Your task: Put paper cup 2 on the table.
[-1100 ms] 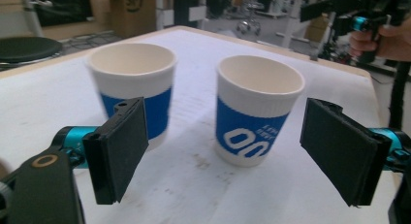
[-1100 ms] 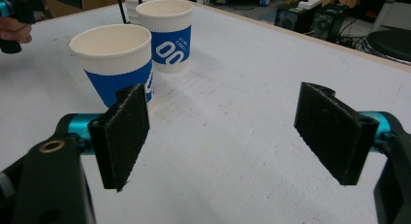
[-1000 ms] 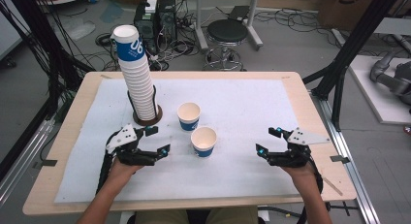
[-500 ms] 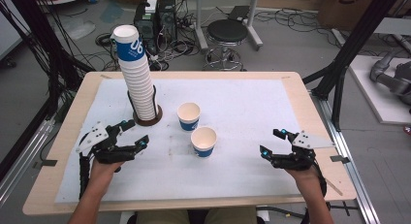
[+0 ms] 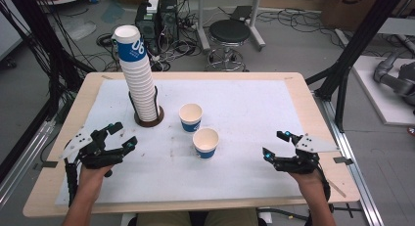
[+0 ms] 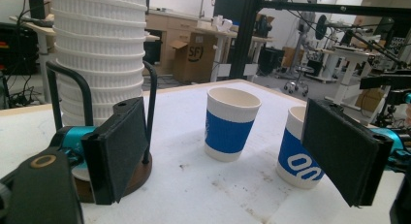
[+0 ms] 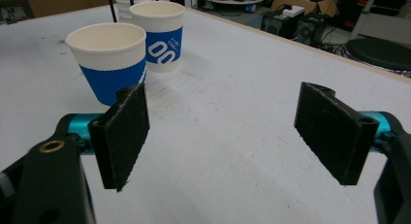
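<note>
A tall stack of white and blue paper cups (image 5: pixel 138 74) stands in a black wire holder on a brown base (image 5: pixel 148 120) at the table's back left. Two single blue-banded cups stand upright near the middle, one farther (image 5: pixel 191 117) and one nearer (image 5: pixel 205 143). My left gripper (image 5: pixel 125 134) hovers open at the front left, apart from the holder, nothing between its jaws. In the left gripper view (image 6: pixel 228 136) the stack (image 6: pixel 97 49) and both cups (image 6: pixel 231 124) (image 6: pixel 298 153) lie ahead. My right gripper (image 5: pixel 274 144) (image 7: pixel 228 132) is open at the front right, with the cups (image 7: pixel 109 64) (image 7: pixel 160 35) off to its left.
A white mat (image 5: pixel 244 103) covers most of the wooden table (image 5: pixel 323 118). A black stool (image 5: pixel 230 33) and computer cases (image 5: pixel 156 13) stand on the floor behind the table. Black frame posts (image 5: pixel 352 55) rise at both sides.
My left gripper has moved to the left, away from the two single cups. The right gripper has hardly moved. The cups and the stack stand where they were.
</note>
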### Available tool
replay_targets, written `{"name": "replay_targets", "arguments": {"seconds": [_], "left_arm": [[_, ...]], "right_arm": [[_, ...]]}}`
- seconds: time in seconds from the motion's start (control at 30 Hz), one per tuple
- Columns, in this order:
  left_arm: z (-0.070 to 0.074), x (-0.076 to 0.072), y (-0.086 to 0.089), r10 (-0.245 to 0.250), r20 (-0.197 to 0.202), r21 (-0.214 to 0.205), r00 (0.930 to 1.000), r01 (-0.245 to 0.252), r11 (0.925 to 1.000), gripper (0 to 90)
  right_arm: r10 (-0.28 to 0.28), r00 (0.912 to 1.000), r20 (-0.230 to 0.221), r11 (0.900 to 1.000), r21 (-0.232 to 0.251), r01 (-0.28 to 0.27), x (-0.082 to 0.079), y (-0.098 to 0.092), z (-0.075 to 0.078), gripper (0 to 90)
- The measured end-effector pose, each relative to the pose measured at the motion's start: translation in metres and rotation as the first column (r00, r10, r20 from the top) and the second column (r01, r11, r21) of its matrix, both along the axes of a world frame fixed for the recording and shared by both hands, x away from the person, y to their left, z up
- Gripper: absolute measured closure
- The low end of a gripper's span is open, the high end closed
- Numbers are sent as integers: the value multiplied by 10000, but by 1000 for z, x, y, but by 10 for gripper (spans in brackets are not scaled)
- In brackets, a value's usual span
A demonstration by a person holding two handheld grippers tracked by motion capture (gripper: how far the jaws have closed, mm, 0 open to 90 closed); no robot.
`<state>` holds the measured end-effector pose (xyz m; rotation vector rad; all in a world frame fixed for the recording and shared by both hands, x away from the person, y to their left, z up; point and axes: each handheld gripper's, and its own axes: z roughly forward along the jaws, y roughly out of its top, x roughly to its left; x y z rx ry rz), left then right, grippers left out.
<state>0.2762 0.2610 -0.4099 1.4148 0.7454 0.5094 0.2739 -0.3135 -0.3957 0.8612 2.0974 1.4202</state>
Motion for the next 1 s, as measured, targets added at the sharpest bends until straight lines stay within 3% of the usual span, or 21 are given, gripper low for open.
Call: {"name": "replay_targets", "arguments": {"seconds": [1.0], "left_arm": [[-3, 0, -1, -16, -8, 177, 10000, 16, 9998, 170]], "right_arm": [[-150, 9999, 44, 9999, -14, 150, -1, -2, -1, 207]]}}
